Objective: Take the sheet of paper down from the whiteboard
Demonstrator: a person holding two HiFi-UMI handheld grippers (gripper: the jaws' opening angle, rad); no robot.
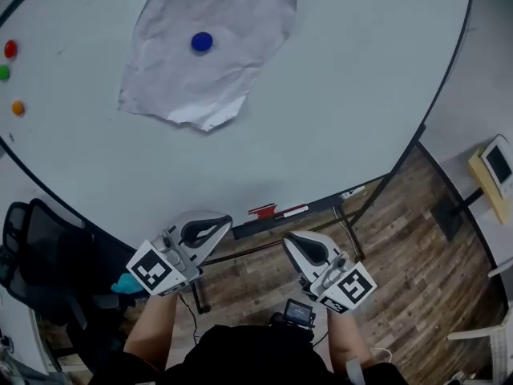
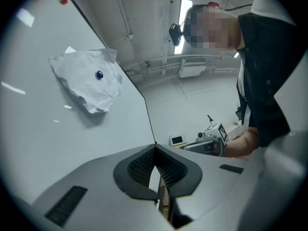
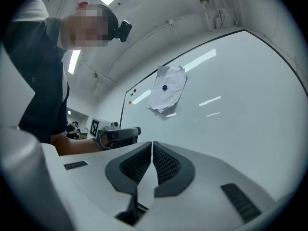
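A crumpled white sheet of paper [image 1: 210, 46] hangs on the whiteboard [image 1: 345, 95], pinned by a round blue magnet [image 1: 201, 42]. In the left gripper view the paper [image 2: 89, 79] and its blue magnet [image 2: 99, 74] are up to the left; in the right gripper view the paper [image 3: 167, 95] is above the jaws. My left gripper [image 1: 225, 220] is shut and empty, well below the sheet near the board's lower edge. To its right my right gripper [image 1: 288, 238] is also shut on nothing. Both are away from the paper.
Red [image 1: 10, 49], green [image 1: 4, 72] and orange [image 1: 18, 107] magnets stick at the board's left. A red and white marker [image 1: 280, 212] lies on the board's tray. A black office chair [image 1: 36, 255] stands at lower left. A small stand with a screen [image 1: 494, 167] is at right.
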